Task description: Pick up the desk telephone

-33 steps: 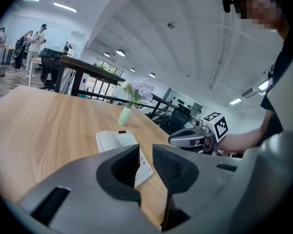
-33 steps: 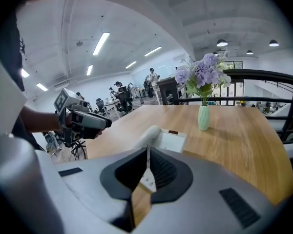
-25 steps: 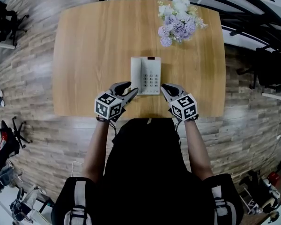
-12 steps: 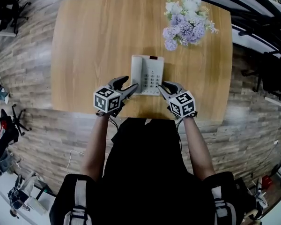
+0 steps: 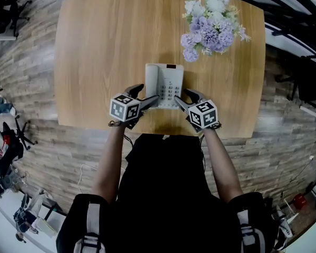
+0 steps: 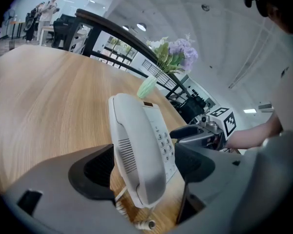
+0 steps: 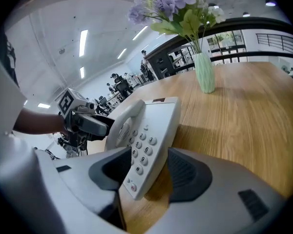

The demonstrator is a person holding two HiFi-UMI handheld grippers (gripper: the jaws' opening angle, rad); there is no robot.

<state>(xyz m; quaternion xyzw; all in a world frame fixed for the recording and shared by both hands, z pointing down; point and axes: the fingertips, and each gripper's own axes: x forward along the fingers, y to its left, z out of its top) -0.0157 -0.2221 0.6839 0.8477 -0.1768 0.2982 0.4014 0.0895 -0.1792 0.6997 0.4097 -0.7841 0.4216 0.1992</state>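
Lying flat on the desk [image 5: 95,46] toward six o'clock, the white desk telephone [image 5: 166,83] is unlifted. Left gripper [image 5: 146,95] at its seven o'clock and right gripper [image 5: 185,97] at five straddle its corners, fingers just opened and released, clamping yet to come.

Bright, even indoor light comes from ceiling strip lights [image 7: 83,39] and leaves a mild sheen on the pale worktop [image 5: 105,51]. The desk telephone [image 7: 151,130] casts a short, soft shadow beside it. All views bow strongly at the edges. Both gripper views darken at the corners, and their nearest foreground is soft.
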